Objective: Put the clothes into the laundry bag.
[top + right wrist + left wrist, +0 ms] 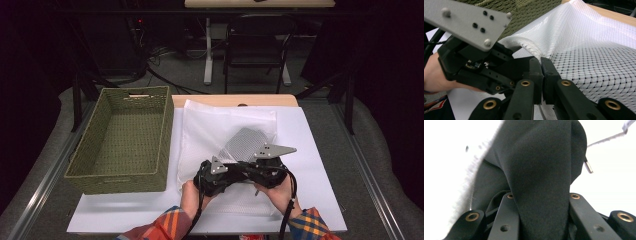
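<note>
Black garment going into the mesh bag
Right gripper (541, 72) pinches the mesh bag (599, 57) rim; left gripper (541, 202) clamps the black garment (536, 165). Hold the mouth wide, feed deep.

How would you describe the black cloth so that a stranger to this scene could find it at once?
Start at the white sheet on the table, right of the green woven basket. At its near edge lies a white mesh bag. The black cloth sits bunched at the bag's near end, the one dark, soft thing on all that white.

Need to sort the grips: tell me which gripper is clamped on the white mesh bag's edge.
The right gripper: it pinches the white mesh bag rim; the left gripper holds black cloth.
</note>
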Motion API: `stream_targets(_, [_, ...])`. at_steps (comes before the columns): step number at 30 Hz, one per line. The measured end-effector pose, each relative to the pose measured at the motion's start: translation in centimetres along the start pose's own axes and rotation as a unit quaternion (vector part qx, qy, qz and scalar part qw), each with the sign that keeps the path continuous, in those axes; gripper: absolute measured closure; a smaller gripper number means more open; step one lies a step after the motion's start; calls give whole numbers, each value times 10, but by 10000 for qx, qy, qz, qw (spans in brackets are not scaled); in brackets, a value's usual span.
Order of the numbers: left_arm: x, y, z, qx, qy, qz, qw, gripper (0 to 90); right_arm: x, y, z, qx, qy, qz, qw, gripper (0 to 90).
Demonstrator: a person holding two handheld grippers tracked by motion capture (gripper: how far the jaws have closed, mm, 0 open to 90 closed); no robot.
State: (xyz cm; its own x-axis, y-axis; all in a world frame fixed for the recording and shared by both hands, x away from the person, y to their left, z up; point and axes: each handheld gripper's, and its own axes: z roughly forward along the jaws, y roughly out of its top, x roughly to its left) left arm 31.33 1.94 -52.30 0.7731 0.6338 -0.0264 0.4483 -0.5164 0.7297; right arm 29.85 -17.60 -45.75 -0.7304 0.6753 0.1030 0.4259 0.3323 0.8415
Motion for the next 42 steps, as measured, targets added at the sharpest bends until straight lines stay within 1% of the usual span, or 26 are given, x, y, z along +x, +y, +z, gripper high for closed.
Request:
stream_targets(1, [1, 1, 0, -15, -8, 19, 10000, 753, -1, 0, 0, -17, -2, 10, 10000, 882])
stream_targets(2, [1, 3, 1, -72, 31, 34, 10000, 752, -2, 0, 0, -5, -8, 24, 10000, 882])
stream_targets(3, [1, 4, 0, -46, 33, 26, 10000, 751, -3, -1, 0, -27, -16, 50, 10000, 882])
stream_targets(5, [2, 6, 1, -111, 55, 26, 9999, 750, -3, -1, -1, -34, -19, 73, 10000, 882])
stream_targets(6, [2, 8, 0, -88, 59, 35, 9999, 749, -3, 0, -2, -58, -20, 81, 9999, 882])
stream_targets(8, [4, 9, 2, -101, 103, 42, 9999, 747, -3, 0, -3, -71, -21, 69, 9999, 882])
stream_targets(9, [4, 8, 5, -139, 175, 55, 9997, 747, -3, 0, -3, -87, -37, 85, 9999, 882])
stream_targets(11, [5, 6, 10, -9, 263, 93, 9996, 747, -4, -1, -2, -57, -36, 89, 9999, 883])
stream_targets(13, [4, 1, 16, 93, 282, 93, 9995, 741, -5, -2, -1, -28, -41, 109, 9999, 883])
stream_targets(14, [4, -1, 18, 147, 294, 141, 9994, 735, -5, -2, 0, -9, -40, 121, 9999, 883])
stream_targets(16, [5, -4, 20, 178, 296, 163, 9993, 719, -6, -4, 2, 38, -49, 137, 9999, 883])
stream_targets(17, [6, -4, 20, 212, 261, 177, 9993, 699, -6, -5, 2, 49, -50, 130, 9999, 882])
stream_targets(19, [6, -6, 20, 236, 267, 201, 9992, 651, -6, -6, 3, 84, -52, 143, 9998, 883])
stream_targets(20, [6, -6, 20, 261, 264, 232, 9990, 627, -7, -7, 3, 89, -48, 150, 9998, 883])
stream_targets(23, [5, -10, 18, 351, 320, 408, 9980, 554, -7, -7, 3, 115, -45, 130, 9998, 883])
stream_targets(24, [4, -11, 17, 362, 318, 399, 9980, 533, -7, -7, 3, 125, -46, 140, 9998, 883])
stream_targets(25, [4, -11, 16, 383, 296, 438, 9979, 512, -7, -8, 3, 129, -46, 133, 9998, 883])
stream_targets(26, [3, -11, 15, 388, 309, 434, 9978, 482, -7, -8, 4, 135, -49, 131, 9998, 883])
stream_targets(30, [1, -11, 9, 404, 236, 415, 9980, 395, -6, -8, 4, 157, -64, 131, 9998, 883])
stream_targets(31, [1, -11, 8, 403, 223, 345, 9983, 384, -6, -8, 4, 154, -64, 125, 9998, 883])
stream_targets(33, [1, -12, 5, 425, 226, 290, 9984, 364, -6, -8, 4, 154, -74, 119, 9998, 883])
stream_targets(34, [2, -12, 3, 414, 225, 248, 9986, 364, -6, -8, 4, 166, -82, 111, 9998, 883])
stream_targets(36, [3, -12, 2, 422, 190, 211, 9987, 395, -6, -8, 4, 176, -92, 102, 9998, 883])
stream_targets(38, [4, -14, 4, 437, 129, 75, 9989, 472, -7, -9, 4, 184, -105, 107, 9997, 883])
stream_targets(41, [6, -18, 8, 347, 77, -51, 9994, 598, -7, -9, 5, 188, -116, 98, 9997, 883])
stream_targets(42, [6, -19, 8, 307, 70, -47, 9995, 632, -6, -9, 5, 200, -110, 97, 9997, 883])
